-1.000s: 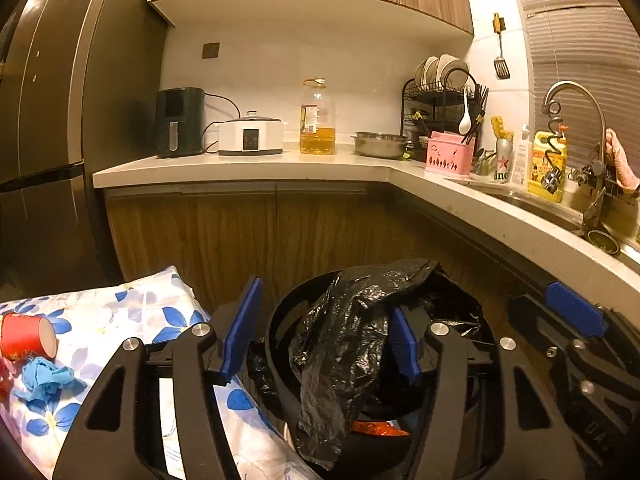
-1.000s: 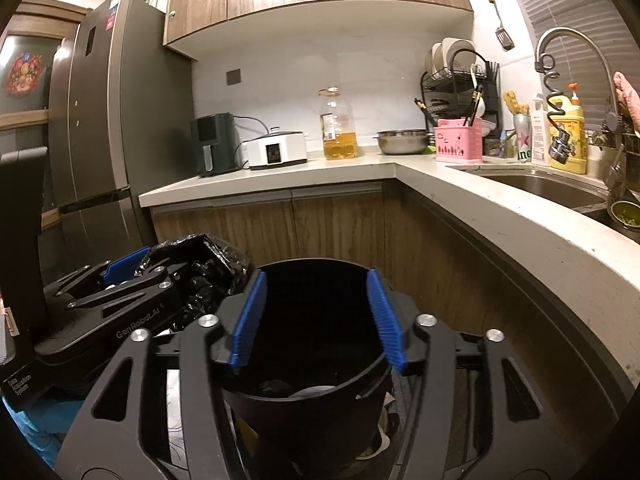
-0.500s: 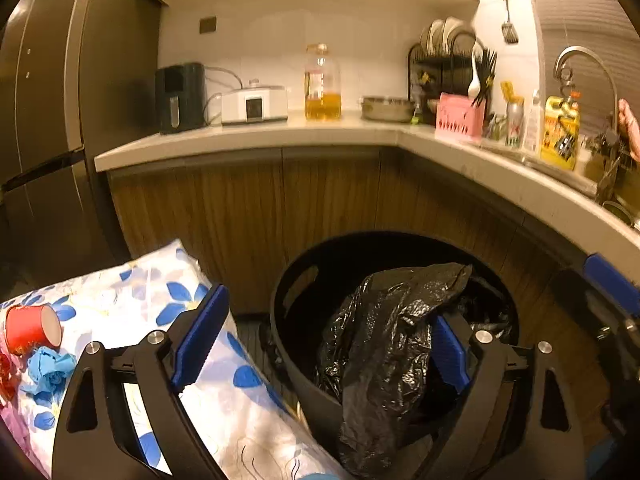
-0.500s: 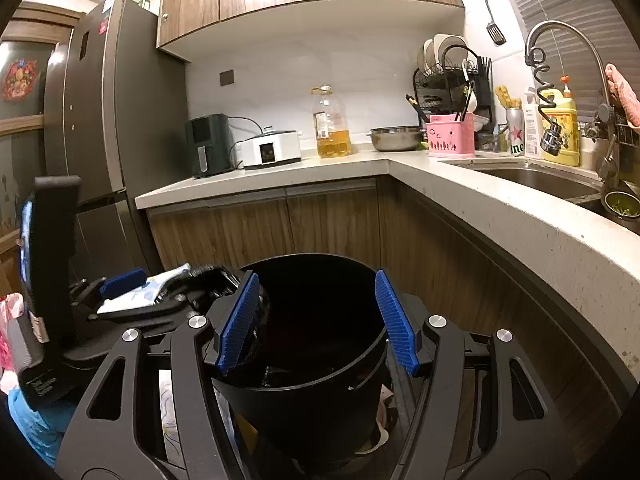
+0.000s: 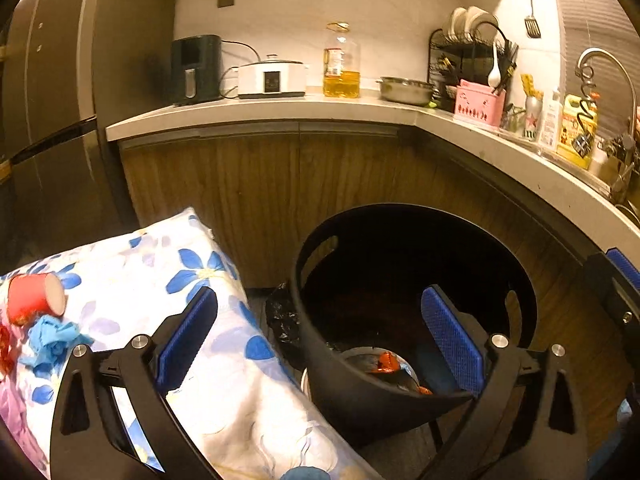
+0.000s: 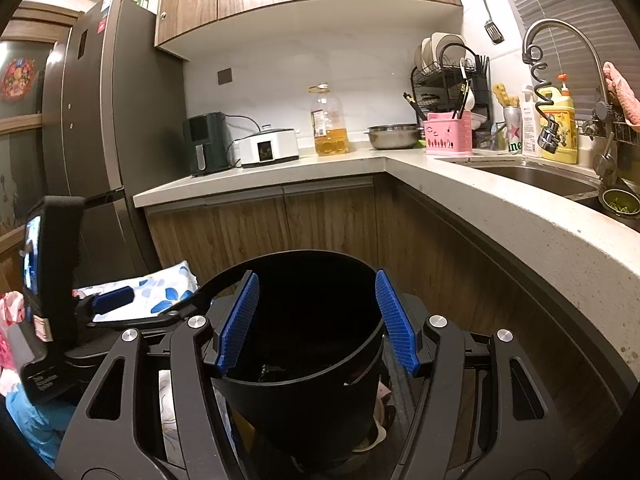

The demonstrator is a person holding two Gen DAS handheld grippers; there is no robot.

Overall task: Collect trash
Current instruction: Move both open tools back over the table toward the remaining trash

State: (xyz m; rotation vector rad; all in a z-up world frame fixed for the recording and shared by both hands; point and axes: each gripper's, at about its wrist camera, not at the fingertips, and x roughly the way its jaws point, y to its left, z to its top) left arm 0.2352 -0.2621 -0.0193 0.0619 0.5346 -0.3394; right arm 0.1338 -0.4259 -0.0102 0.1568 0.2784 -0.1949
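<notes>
Both grippers, left gripper [image 5: 320, 344] and right gripper [image 6: 316, 320], gape wide, empty, over the black bin [image 5: 400, 400] at lower centre; red cup [image 5: 34, 298], lower left, may roll off the flowered cloth [image 5: 168, 264] if nudged.

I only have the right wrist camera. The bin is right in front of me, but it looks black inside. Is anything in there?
Observer: Yes. The left wrist view shows a red wrapper at the bottom of the bin.
Operator: Any trash outside it?
Observer: A red cup lies on its side on the floral cloth, left of the bin.
Operator: Is the left claw holding anything?
Observer: No. The left claw is open and empty, with its right finger over the bin's mouth.
</notes>
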